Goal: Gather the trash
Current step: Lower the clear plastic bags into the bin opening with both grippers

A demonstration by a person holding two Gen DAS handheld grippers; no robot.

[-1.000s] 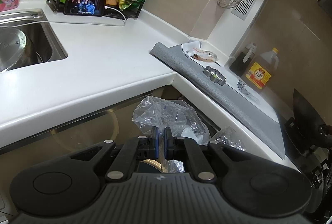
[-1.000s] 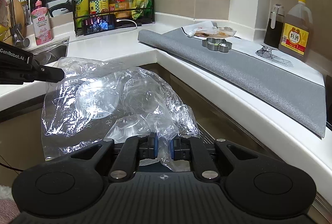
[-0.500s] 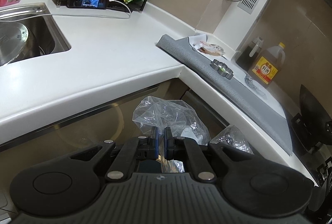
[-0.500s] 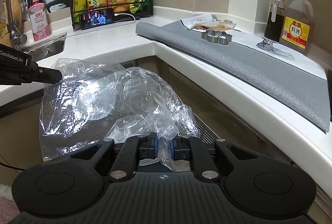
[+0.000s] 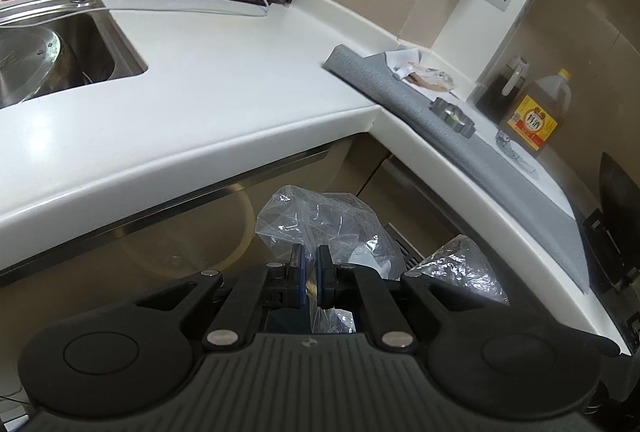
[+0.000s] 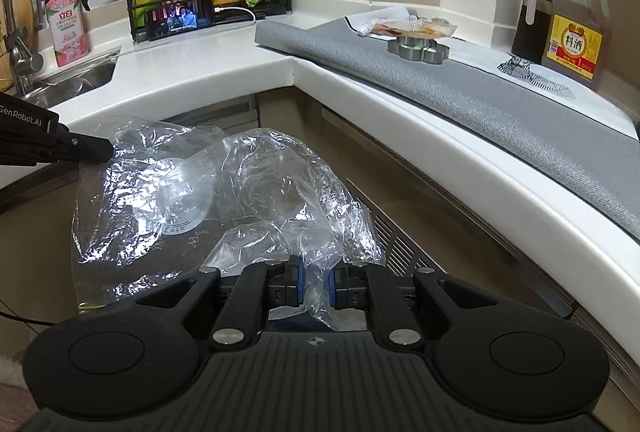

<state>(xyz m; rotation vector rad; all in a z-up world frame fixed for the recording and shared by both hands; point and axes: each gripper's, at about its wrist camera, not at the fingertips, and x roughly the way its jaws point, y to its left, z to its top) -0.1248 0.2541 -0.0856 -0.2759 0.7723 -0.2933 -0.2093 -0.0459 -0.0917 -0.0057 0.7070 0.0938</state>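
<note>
Over the last second the left gripper [image 5: 310,274] has sunk a little: in its own view the counter [image 5: 208,80] now sits higher and the sink [image 5: 60,60] fills more of the left side than it did, while the right gripper [image 6: 314,282] has barely shifted, its view showing the same corner only slightly lower. Neither pair of jaws has changed; both stay nearly closed, each pinching a fold of the bag [image 6: 224,192]. My reading is that the bag is being lowered and kept spread between the two grips in front of the cabinets, below the counter edge, ready to take rubbish, and that nothing has gone in during this second. From left to right in the right view, the left gripper's black tip holds the bag's far left corner, the film hangs in the middle, and the right gripper clamps its near edge. The bag is clear, thin and heavily crinkled, catching bright glints; a pale rounded shape shows through it on the left, though I cannot tell what it is. Further right, on the grey mat [image 6: 460,84], loose wrappers [image 6: 408,26] lie near the wall, probably the trash yet to collect.
</note>
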